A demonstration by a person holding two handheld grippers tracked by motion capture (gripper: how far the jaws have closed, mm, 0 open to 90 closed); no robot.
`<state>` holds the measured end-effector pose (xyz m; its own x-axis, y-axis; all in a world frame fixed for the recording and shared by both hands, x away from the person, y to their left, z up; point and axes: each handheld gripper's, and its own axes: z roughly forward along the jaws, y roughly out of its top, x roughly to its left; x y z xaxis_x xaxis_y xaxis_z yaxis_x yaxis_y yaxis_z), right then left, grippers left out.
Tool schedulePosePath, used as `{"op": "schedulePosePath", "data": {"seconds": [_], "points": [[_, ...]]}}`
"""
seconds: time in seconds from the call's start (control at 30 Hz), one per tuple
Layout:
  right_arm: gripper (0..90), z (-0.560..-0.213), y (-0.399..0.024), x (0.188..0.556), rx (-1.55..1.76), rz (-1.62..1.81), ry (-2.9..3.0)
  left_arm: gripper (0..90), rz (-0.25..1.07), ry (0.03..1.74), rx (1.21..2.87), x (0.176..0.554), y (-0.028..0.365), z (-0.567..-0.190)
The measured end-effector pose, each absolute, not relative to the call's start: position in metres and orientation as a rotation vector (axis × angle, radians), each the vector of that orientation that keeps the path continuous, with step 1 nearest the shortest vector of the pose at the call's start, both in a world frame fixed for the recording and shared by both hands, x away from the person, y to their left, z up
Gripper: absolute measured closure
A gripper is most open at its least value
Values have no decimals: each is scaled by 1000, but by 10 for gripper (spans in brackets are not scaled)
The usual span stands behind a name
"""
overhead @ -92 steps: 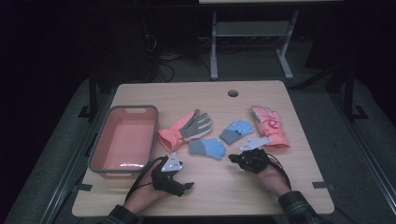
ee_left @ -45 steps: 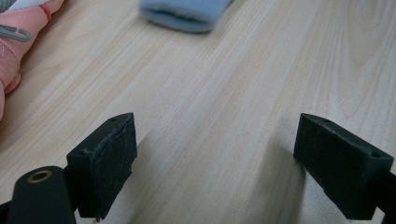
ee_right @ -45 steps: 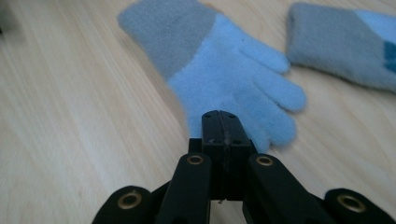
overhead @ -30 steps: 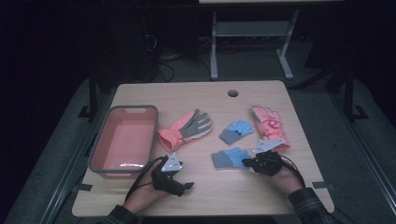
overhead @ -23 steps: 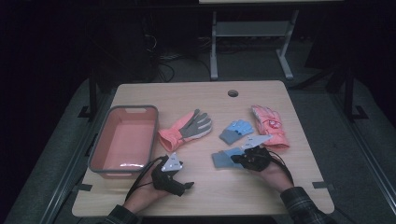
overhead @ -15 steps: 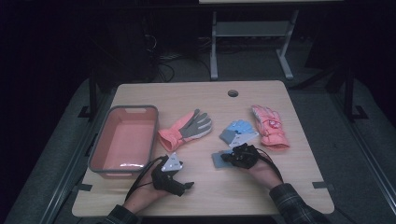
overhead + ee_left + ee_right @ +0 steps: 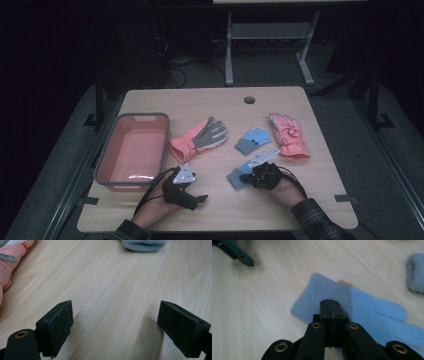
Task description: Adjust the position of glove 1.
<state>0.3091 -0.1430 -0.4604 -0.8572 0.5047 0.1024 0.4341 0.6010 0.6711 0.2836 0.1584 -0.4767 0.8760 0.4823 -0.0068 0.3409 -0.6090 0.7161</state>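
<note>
Wooden worktop (image 7: 320, 200) under dim light, carrying in order of bulk: a salmon-pink bin (image 7: 131, 150) at the left side, standing with nothing in it; a pink-and-grey glove (image 7: 199, 139) just right of the bin; a pink padded glove (image 7: 289, 136) toward the right edge; a small blue knit glove (image 7: 251, 141) between those two; and its mate, the light blue glove (image 7: 240, 176), lying flat near the front edge. The right gripper (image 7: 250, 176) sits on this last glove; in the right gripper view the jaws are pressed together over the grey-blue cuff of the light blue glove (image 7: 324, 293), apparently pinching a fold of the knit, fingers of the glove trailing off to the right. The glove remains flat on the wood, not lifted. The left gripper (image 7: 199, 198) rests low on the worktop near the bin's front corner, jaws spread wide with only bare wood between them in the left gripper view. Judgement: the step in hand is the grasp of one blue glove, probably for transfer to the bin. The next move calls for a lift clear of the wood, then a carry leftward past the idle left gripper and over the bin's rim before release. Worth checking that the pinch has real fabric, since thin knit can slip out.
</note>
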Motion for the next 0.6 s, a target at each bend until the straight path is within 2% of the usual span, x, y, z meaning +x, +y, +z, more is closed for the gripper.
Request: {"op": "schedulePosePath", "data": {"seconds": [0.6], "points": [[898,-461,-130,268,684,1122,2811,125,240,590,2281,284,158,-477]]}}
